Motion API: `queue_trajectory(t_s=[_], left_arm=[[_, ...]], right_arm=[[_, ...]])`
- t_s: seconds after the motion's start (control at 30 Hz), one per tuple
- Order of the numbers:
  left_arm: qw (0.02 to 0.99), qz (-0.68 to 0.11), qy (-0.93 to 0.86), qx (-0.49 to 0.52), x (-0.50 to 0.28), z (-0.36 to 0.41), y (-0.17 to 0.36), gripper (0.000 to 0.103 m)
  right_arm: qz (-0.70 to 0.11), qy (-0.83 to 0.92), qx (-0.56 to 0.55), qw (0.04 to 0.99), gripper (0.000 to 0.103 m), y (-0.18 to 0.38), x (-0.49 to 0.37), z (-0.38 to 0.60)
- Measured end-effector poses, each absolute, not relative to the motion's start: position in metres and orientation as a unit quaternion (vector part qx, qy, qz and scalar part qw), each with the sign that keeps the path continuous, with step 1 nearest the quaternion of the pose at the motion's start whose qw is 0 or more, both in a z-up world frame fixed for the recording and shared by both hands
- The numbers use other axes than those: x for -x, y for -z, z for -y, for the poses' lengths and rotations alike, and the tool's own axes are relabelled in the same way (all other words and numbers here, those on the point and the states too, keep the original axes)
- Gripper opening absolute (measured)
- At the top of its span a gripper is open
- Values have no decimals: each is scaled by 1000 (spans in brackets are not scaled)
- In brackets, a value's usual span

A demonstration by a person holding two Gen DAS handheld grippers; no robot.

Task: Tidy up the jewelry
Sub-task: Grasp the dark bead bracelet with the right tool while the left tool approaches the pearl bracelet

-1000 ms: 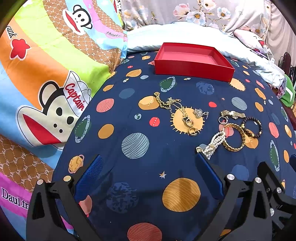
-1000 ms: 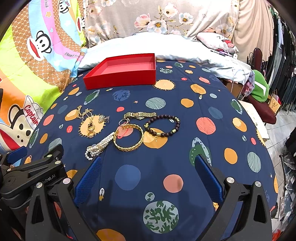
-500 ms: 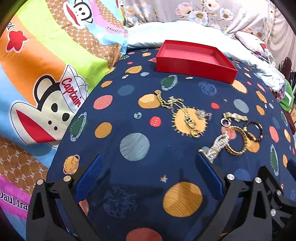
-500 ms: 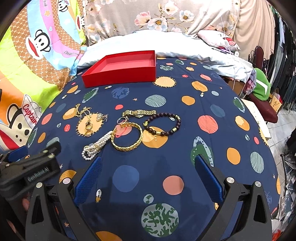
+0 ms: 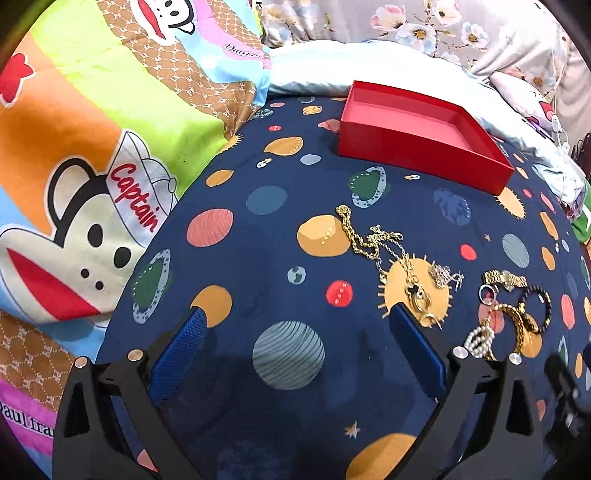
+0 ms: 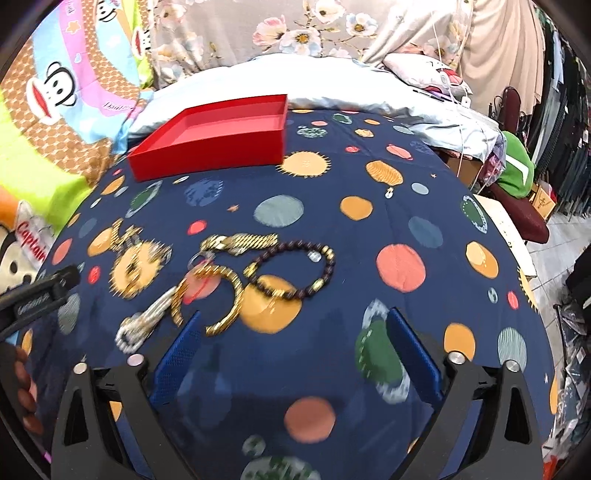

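Note:
An empty red box [image 5: 421, 134] [image 6: 218, 138] sits at the far side of the navy planet-print cloth [image 5: 258, 229]. Gold chains [image 5: 373, 240] lie tangled on a sun print. Right of them lie a gold watch band [image 6: 243, 242], a gold bangle [image 6: 210, 295], a dark bead bracelet [image 6: 295, 269] and a pearl bracelet [image 6: 144, 326]. My left gripper [image 5: 295, 317] hovers open just left of the chains, its right finger near their lower end. My right gripper [image 6: 293, 319] stands open, its left finger close to the bangle. Neither holds anything.
Cartoon monkey bedding [image 5: 92, 184] lies left of the cloth. A pale pillow [image 6: 295, 81] and floral fabric [image 6: 295, 29] run behind the box. A green garment on a chair [image 6: 517, 173] and hanging clothes stand at the right. A hand [image 6: 26, 391] shows at the lower left.
Both grippers have moved forward toward the jewelry, which now sits larger and closer to the fingers. The jewelry and box have stayed in place. Both grippers remain open.

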State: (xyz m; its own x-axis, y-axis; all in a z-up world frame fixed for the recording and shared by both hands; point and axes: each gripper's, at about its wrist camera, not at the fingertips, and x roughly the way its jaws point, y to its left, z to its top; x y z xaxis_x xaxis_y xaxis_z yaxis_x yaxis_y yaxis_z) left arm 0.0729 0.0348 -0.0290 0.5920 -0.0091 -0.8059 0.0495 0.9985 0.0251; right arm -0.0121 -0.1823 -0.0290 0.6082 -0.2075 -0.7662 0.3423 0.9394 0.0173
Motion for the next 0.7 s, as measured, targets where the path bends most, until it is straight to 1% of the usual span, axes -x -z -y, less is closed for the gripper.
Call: queue_trajectory(t_s=[0.07, 0.17, 0.27, 0.33, 0.37, 0.43, 0.57, 0.63, 0.7], left_arm=[[890, -455, 17, -19, -76, -34, 32, 97], [888, -460, 22, -19, -79, -31, 35, 97], [885, -464, 28, -18, -79, -30, 38, 97], [883, -468, 31, -19, -78, -29, 40, 97], [882, -469, 33, -19, -77, -28, 41, 97], [881, -472, 37, -19, -75, -27, 42, 97], [878, -475, 54, -22, -67, -22, 44, 97], [876, -477, 67, -25, -62, -17, 44, 97], [874, -478, 82, -29, -56, -12, 44, 97]], right_arm=[[-414, 160, -86, 892, 92, 30, 3, 191], [-418, 162, -102, 888, 83, 34, -10, 203], [-424, 166, -104, 884, 73, 40, -23, 212], [-430, 166, -102, 882, 63, 44, -29, 215], [-436, 165, -104, 879, 59, 48, -32, 217], [-444, 159, -112, 875, 45, 53, -37, 220], [-446, 157, -104, 875, 39, 59, -40, 218], [-444, 155, -97, 877, 28, 59, -41, 216], [-442, 152, -98, 879, 19, 59, -41, 216]])
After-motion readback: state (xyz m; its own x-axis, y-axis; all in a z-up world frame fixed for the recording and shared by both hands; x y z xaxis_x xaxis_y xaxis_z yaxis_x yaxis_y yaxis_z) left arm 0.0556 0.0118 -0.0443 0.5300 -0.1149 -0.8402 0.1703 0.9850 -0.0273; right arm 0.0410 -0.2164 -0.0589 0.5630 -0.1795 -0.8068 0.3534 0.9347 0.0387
